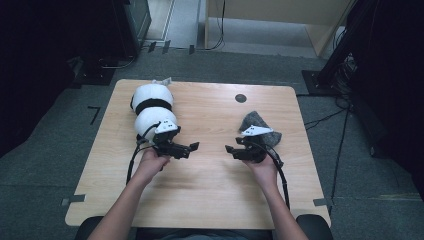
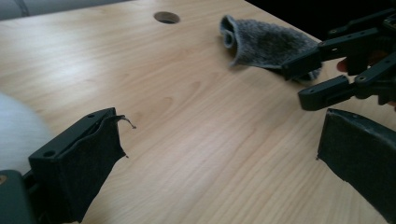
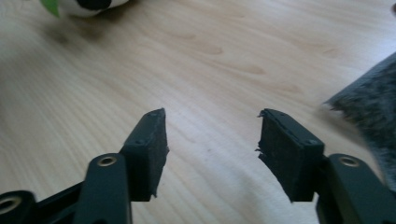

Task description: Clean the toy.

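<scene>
Left: white plush toy (image 1: 152,110), 2 round lumps with a black band, soft and fuzzy, lies on the tabletop (image 1: 210,195) just behind the left tongs (image 1: 192,147), within reach for a grab. Left tongs gape wide, empty. Centre bare pale woodgrain. Right tongs (image 1: 231,149) half open, empty, tips facing inward. Grey woolly sock (image 1: 257,125), crumpled, cuff open, lies just behind the right tongs.

Two black grippers (image 1: 194,146) (image 1: 230,149) carry grey three-cornered plates, trailing black cables (jaws faced with frayed dark pads).
</scene>
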Demonstrator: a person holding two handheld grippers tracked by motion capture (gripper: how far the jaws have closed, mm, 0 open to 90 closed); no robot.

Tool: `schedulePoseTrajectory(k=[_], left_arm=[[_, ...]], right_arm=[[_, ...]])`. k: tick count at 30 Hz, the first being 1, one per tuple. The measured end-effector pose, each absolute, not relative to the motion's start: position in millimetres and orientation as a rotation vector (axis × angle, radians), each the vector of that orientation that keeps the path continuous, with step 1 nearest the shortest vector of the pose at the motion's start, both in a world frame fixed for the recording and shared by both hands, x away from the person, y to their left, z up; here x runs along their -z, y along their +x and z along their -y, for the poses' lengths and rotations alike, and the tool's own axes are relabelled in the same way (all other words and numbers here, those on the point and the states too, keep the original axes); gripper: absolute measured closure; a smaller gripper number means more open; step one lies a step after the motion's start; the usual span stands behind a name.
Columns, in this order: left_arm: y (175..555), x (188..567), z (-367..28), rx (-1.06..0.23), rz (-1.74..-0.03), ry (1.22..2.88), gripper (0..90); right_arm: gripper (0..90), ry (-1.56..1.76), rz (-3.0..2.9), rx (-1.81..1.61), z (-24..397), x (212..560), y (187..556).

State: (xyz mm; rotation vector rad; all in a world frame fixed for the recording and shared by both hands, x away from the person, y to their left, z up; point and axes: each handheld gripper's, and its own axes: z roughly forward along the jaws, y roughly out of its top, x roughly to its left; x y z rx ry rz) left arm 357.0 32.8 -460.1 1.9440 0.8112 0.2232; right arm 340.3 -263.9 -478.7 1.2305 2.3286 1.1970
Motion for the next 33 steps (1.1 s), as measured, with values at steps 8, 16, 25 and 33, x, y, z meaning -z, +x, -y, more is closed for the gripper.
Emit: schedulePoseTrajectory(k=[8,16,25,33], left_arm=[[352.0,484.2,-3.1,-0.234,-0.73,2.093,0.0],[352.4,500.7,1.6,-0.254,-0.751,2.104,0.0],[355.0,511.0,-3.5,-0.308,-0.772,2.164,0.0],[355.6,511.2,-4.1,-0.287,-0.78,2.165,0.0]], right_arm=[[42.9,1.23,-2.352,-1.155,248.1,496.6,334.7],[42.2,1.227,-2.354,-1.068,242.7,514.0,333.1],[36.4,1.151,-2.309,-1.079,242.8,522.1,330.5],[33.8,1.149,-2.315,-1.079,242.6,522.2,331.1]])
